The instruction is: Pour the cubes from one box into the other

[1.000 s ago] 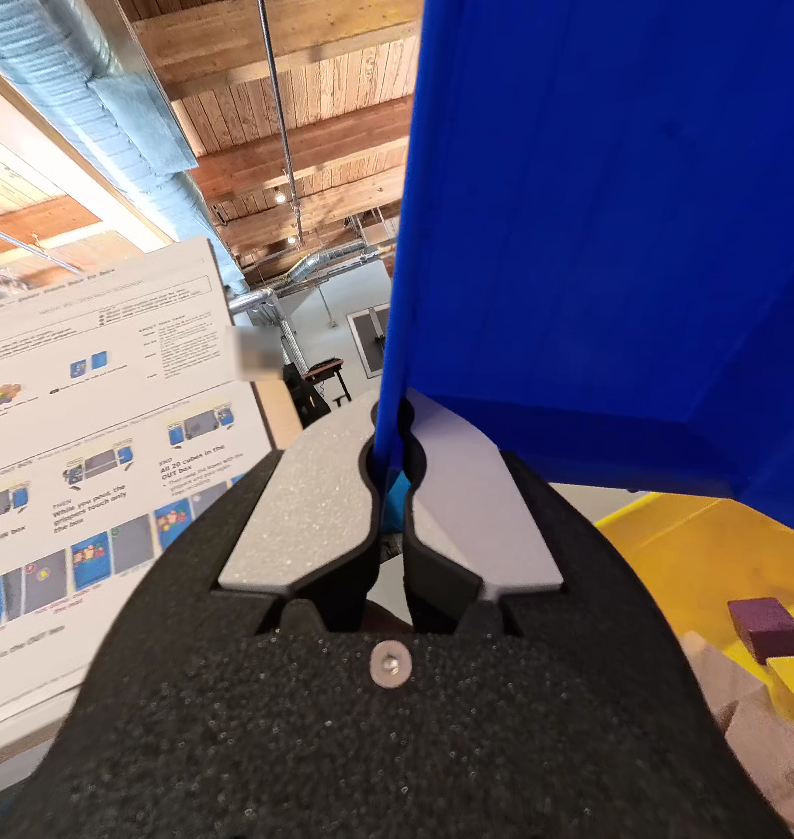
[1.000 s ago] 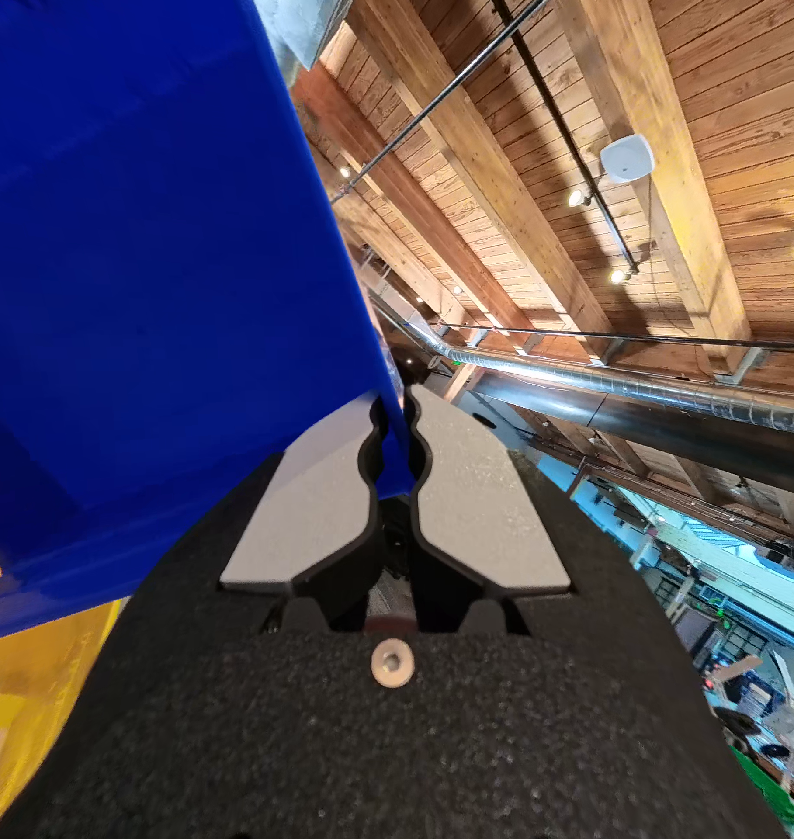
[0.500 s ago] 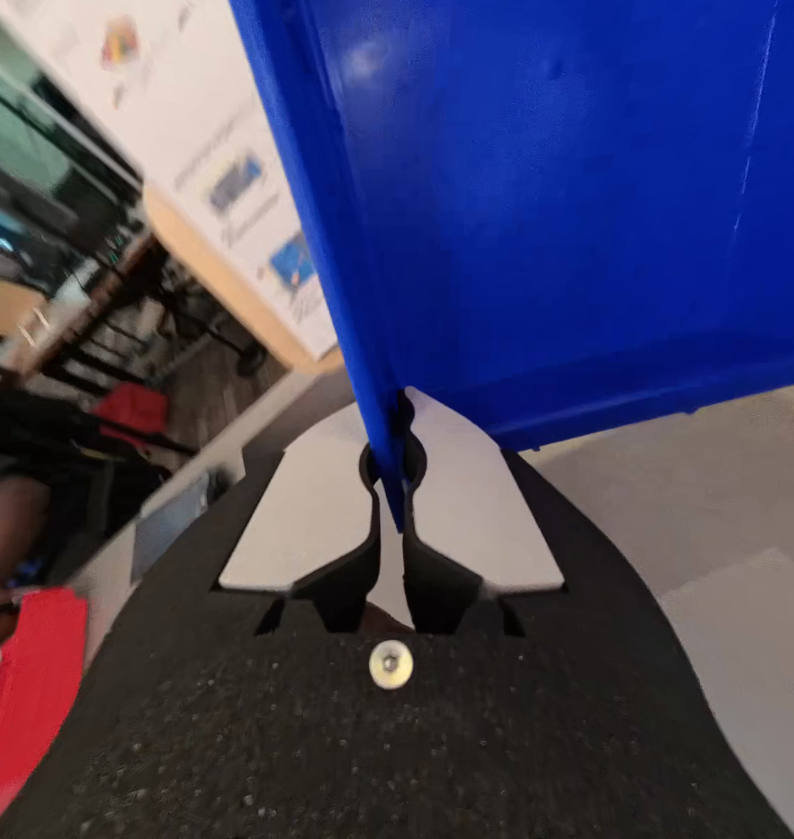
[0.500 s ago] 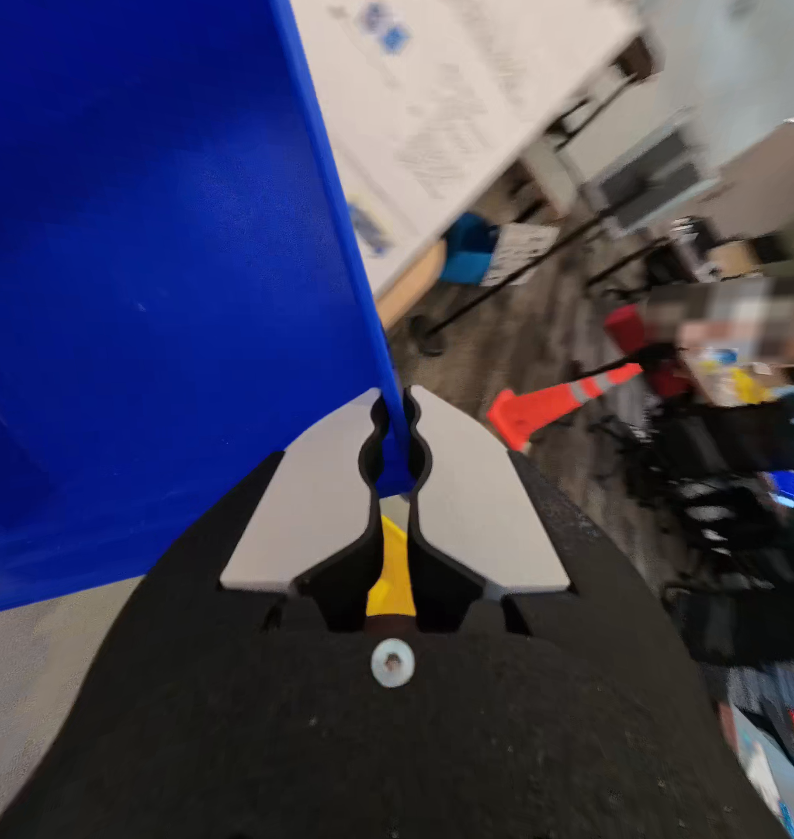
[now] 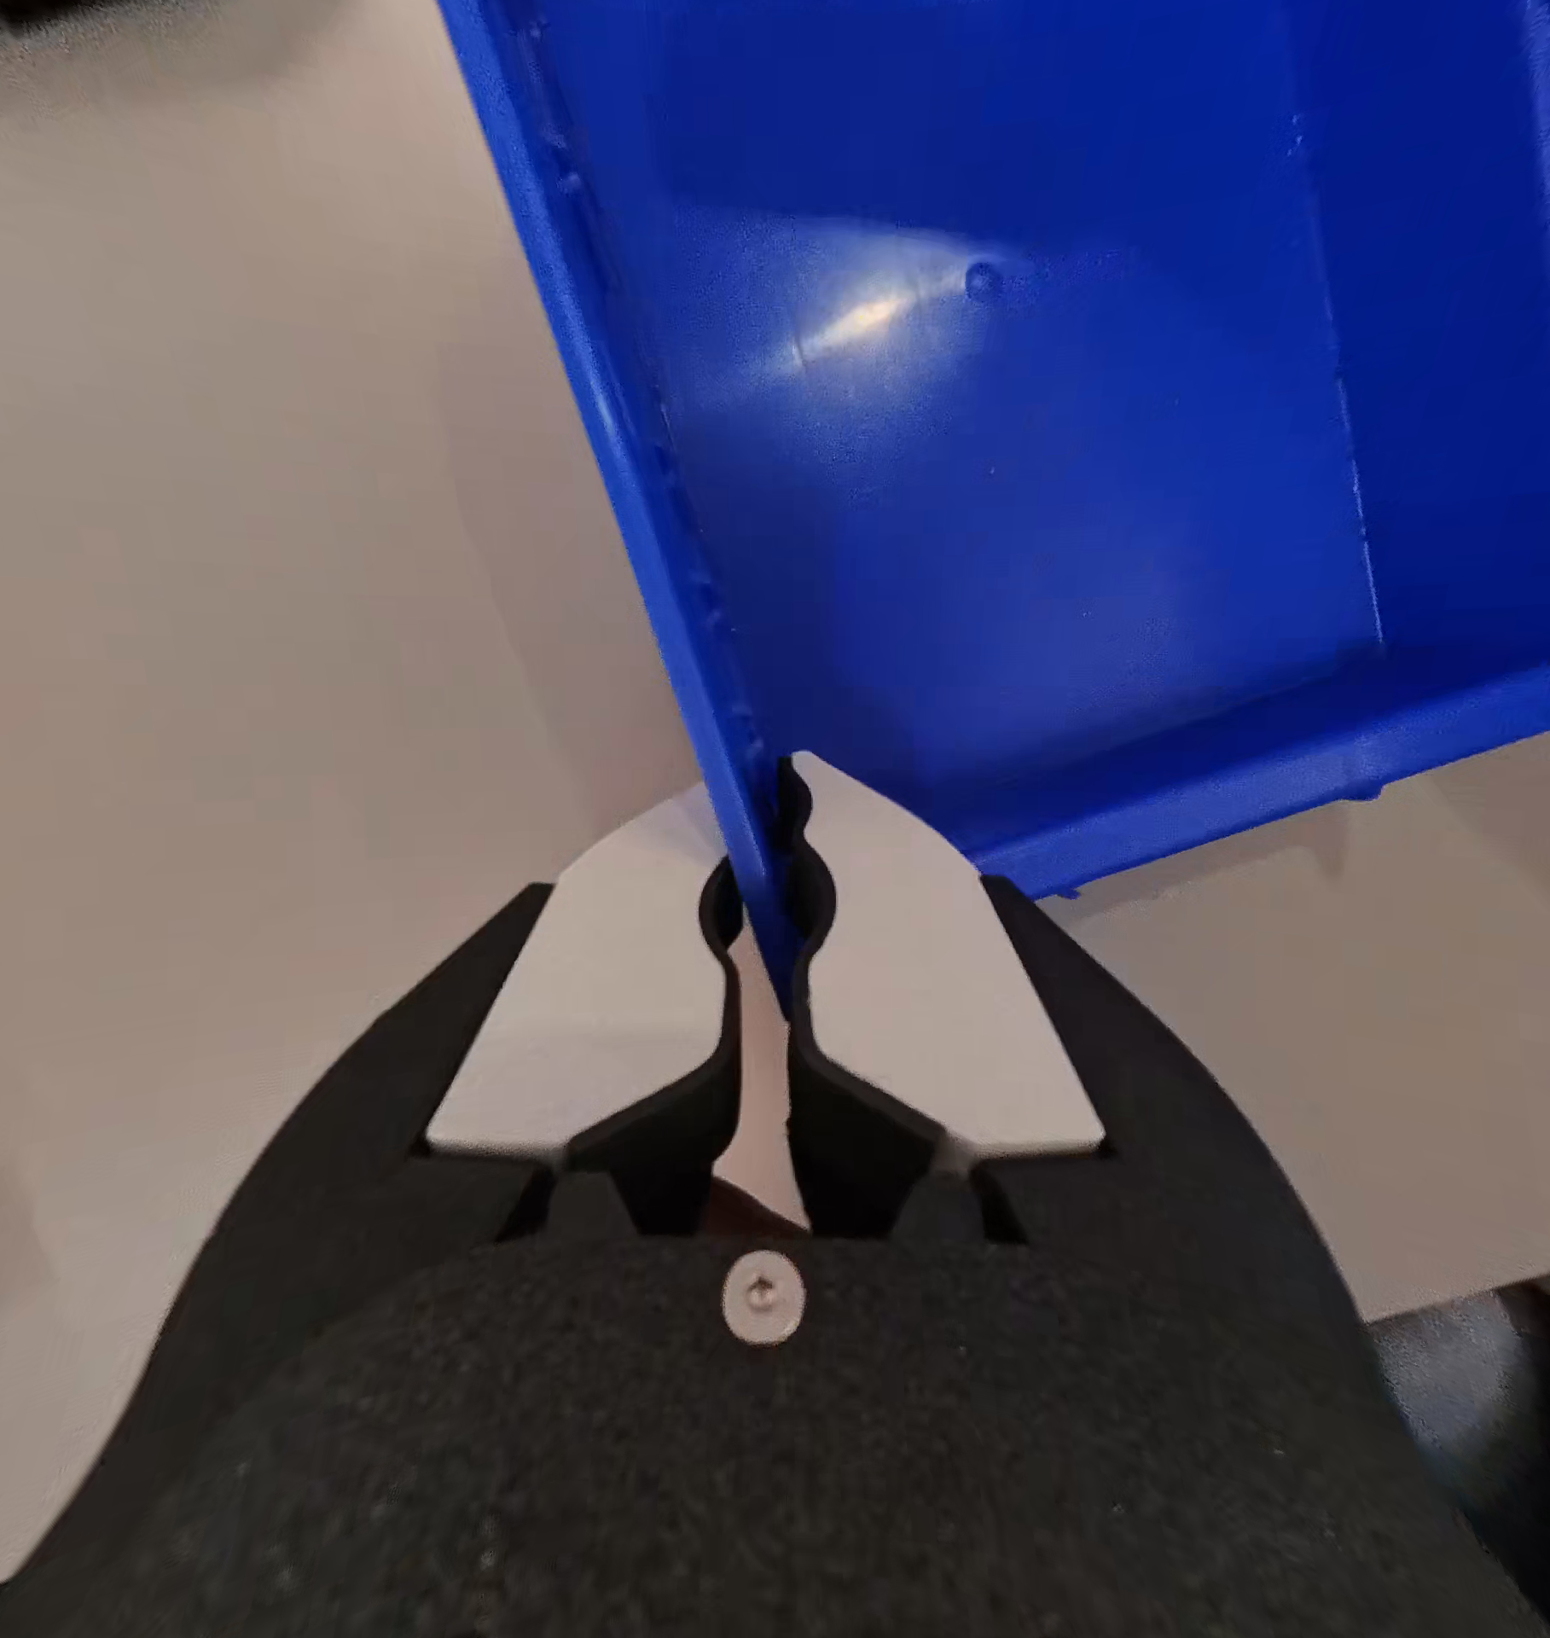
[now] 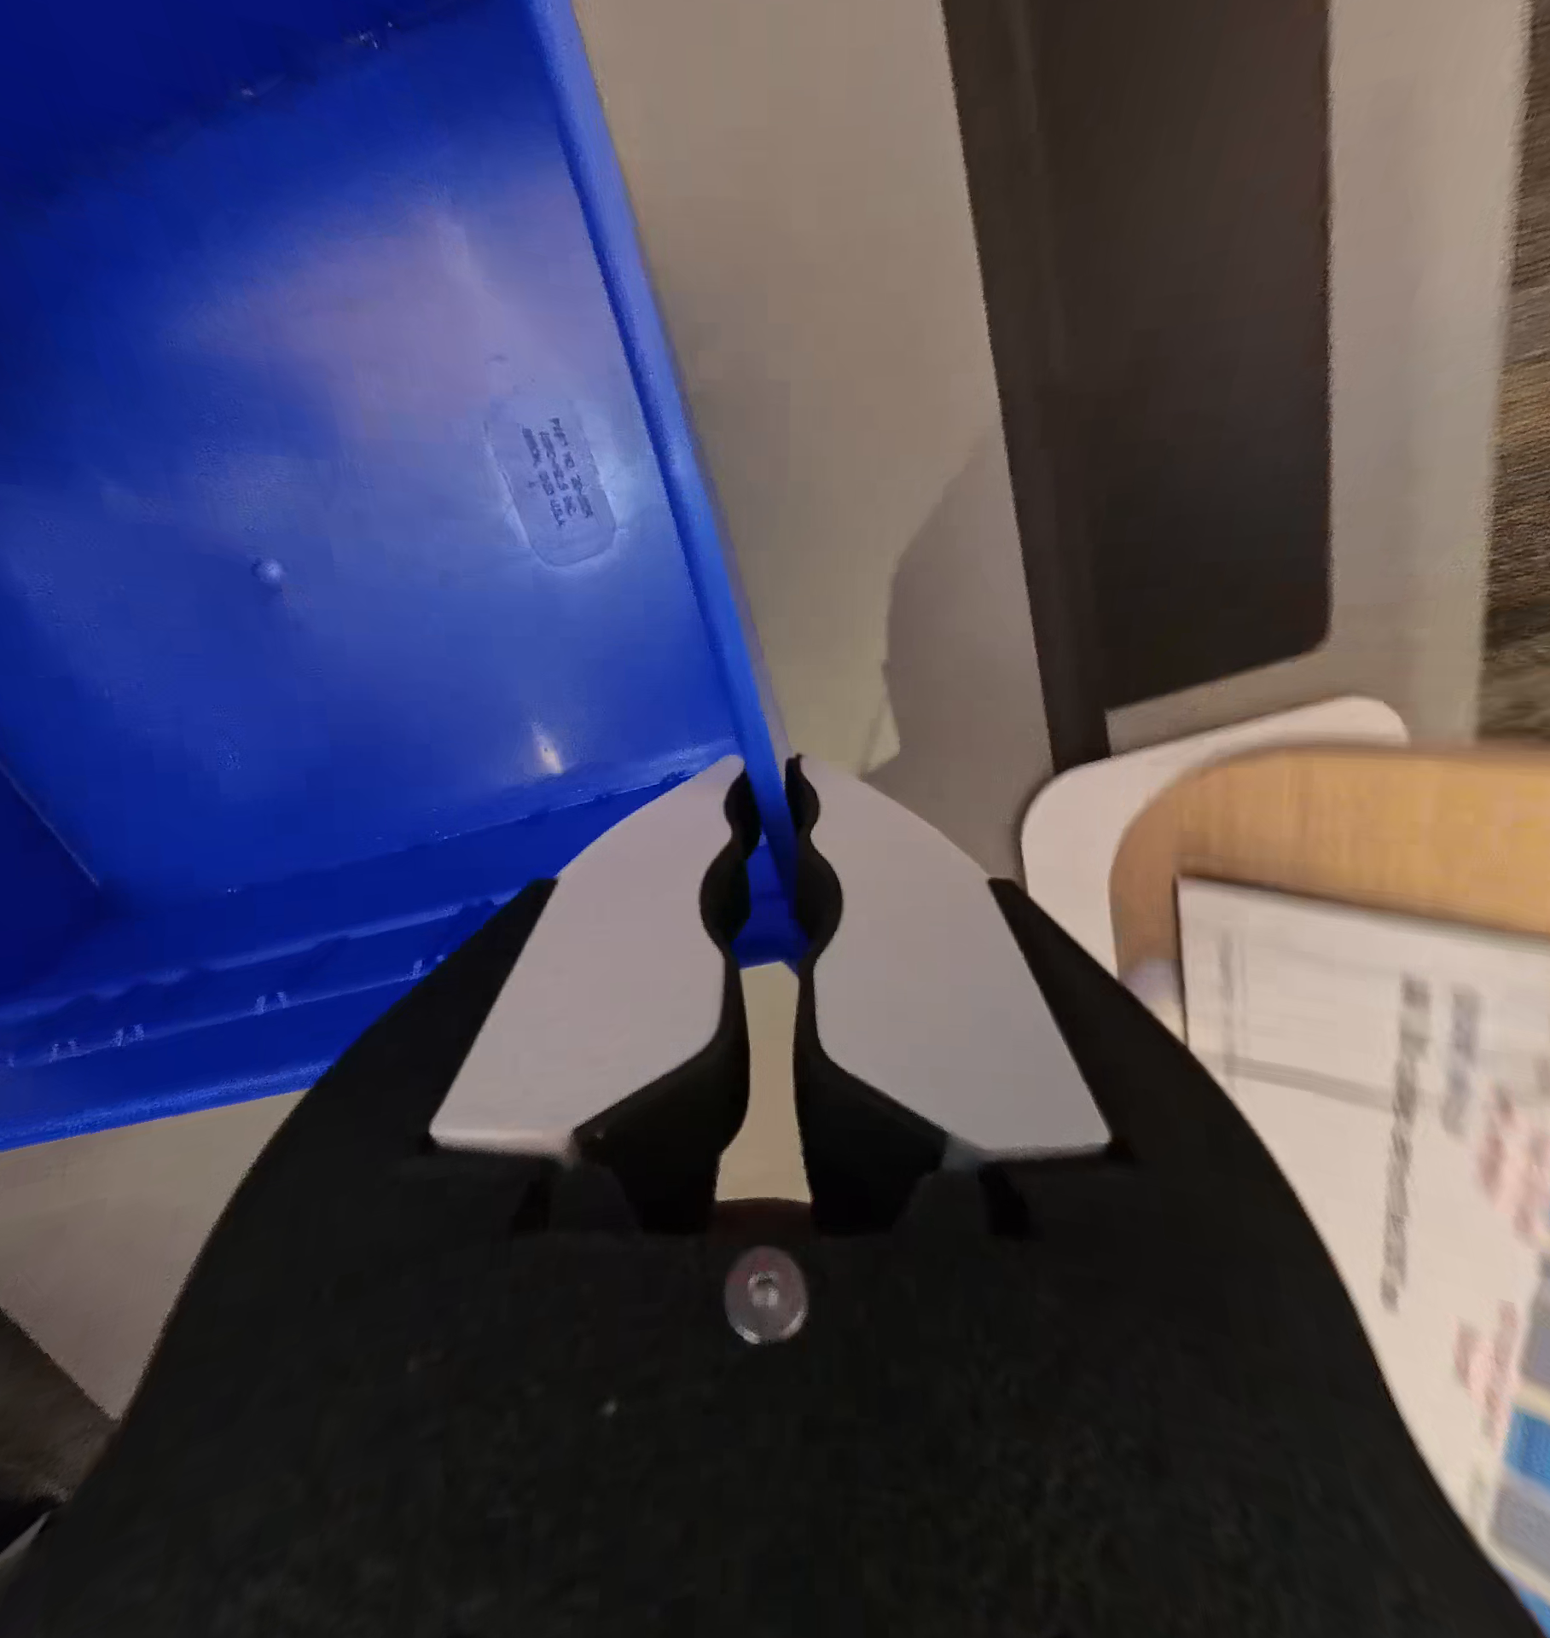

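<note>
I hold a blue plastic box [image 5: 1019, 372] between both grippers, and its inside shows no cubes. My left gripper [image 5: 767, 851] is shut on the box's left wall near its front corner. My right gripper [image 6: 775, 842] is shut on the right wall of the same box [image 6: 292, 532]. The box hangs just above the pale table [image 5: 266, 532], open side facing the cameras. The yellow box and the cubes are out of both views.
In the right wrist view a printed instruction sheet [image 6: 1391, 1152] lies on a light wooden board [image 6: 1338, 815] at the right. A dark panel [image 6: 1152, 354] stands behind the pale table surface [image 6: 798, 310]. The table edge [image 5: 1285, 1276] shows at the left view's lower right.
Both grippers swung the blue box down from a raised, tipped pose over the yellow box to low over the table. The yellow box and cubes have left view.
</note>
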Tool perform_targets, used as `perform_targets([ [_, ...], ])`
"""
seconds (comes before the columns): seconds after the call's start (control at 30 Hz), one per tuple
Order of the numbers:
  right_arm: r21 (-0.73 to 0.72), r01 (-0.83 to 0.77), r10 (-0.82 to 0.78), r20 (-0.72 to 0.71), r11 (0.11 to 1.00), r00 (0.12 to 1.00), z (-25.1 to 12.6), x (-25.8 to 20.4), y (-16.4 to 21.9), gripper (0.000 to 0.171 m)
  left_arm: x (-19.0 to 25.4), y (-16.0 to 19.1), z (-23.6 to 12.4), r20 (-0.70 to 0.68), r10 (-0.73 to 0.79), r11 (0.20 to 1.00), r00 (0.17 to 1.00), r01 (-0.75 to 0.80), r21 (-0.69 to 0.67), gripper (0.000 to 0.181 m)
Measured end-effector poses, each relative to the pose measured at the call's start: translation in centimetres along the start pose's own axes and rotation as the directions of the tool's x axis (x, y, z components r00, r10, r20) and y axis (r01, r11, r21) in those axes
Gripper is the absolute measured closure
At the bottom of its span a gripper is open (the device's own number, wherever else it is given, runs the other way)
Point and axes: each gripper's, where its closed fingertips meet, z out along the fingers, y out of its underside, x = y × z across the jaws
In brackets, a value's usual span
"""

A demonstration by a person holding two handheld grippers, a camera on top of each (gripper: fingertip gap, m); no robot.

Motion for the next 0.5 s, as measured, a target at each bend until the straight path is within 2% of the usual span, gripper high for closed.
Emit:
perform_targets([
  [0.17, -0.071, 0.016, -0.010, 0.088, 0.997, 0.996, 5.1, 0.0, -2.2, 0.167, -3.1, 1.9, 3.1, -0.077, -0.125, 0.992, 0.989, 0.122, -0.043, 0.177],
  [0.27, -0.090, 0.010, 0.000, 0.109, 0.996, 0.994, 7.4, 0.4, -2.2, 0.165, -4.1, 1.9, 3.5, -0.099, -0.176, 0.984, 0.979, 0.175, -0.016, 0.176],
  [0.33, -0.020, -0.038, 0.041, 0.146, 0.999, 0.988, 7.5, 0.5, -2.9, 0.166, -4.6, 1.8, 3.6, -0.062, -0.163, 0.987, 0.985, 0.163, -0.004, 0.177],
  [0.4, 0.031, -0.053, 0.049, 0.117, 0.998, 0.992, 6.9, 1.1, -3.0, 0.160, -4.4, 1.7, 3.7, -0.071, -0.186, 0.983, 0.980, 0.186, -0.007, 0.176],
  [0.43, 0.078, -0.065, 0.060, 0.065, 0.995, 0.996, 5.9, 1.8, -3.2, 0.151, -4.4, 1.6, 3.6, -0.073, -0.206, 0.979, 0.976, 0.206, -0.005, 0.175],
  [0.5, 0.239, -0.086, 0.084, 0.016, 0.967, 0.996, 2.2, 2.0, -3.9, 0.146, -4.6, 1.0, 2.9, -0.058, -0.244, 0.968, 0.968, 0.247, 0.040, 0.174],
])
